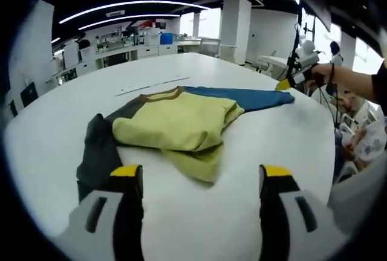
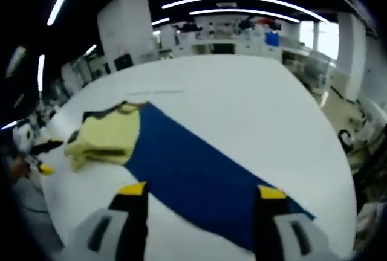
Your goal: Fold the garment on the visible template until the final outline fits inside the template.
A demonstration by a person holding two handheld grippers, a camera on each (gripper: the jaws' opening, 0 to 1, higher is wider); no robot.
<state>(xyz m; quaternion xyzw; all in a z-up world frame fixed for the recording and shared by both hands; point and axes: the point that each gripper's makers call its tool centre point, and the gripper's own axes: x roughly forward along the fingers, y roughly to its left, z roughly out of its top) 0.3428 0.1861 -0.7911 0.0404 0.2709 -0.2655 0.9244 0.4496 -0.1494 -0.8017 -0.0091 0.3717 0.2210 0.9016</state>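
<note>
Garment [image 1: 181, 122] lies half-folded on the white counter [image 1: 254, 212] — both hand-held grippers, left [image 1: 202, 179] and right [image 2: 199, 197], gape wide, empty. Risk: the blue part [image 2: 199, 164] nears the counter edge — a careless tug could drag it off.

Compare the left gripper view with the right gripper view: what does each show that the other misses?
Left gripper view: the garment's dark grey sleeve lying toward that view's own open claw, and a person's hand holding the right claw at the blue sleeve's end.

Right gripper view: the long blue fabric sleeve running diagonally up to its own open claw.

Both: the crumpled yellow-green garment body on the white round table.
</note>
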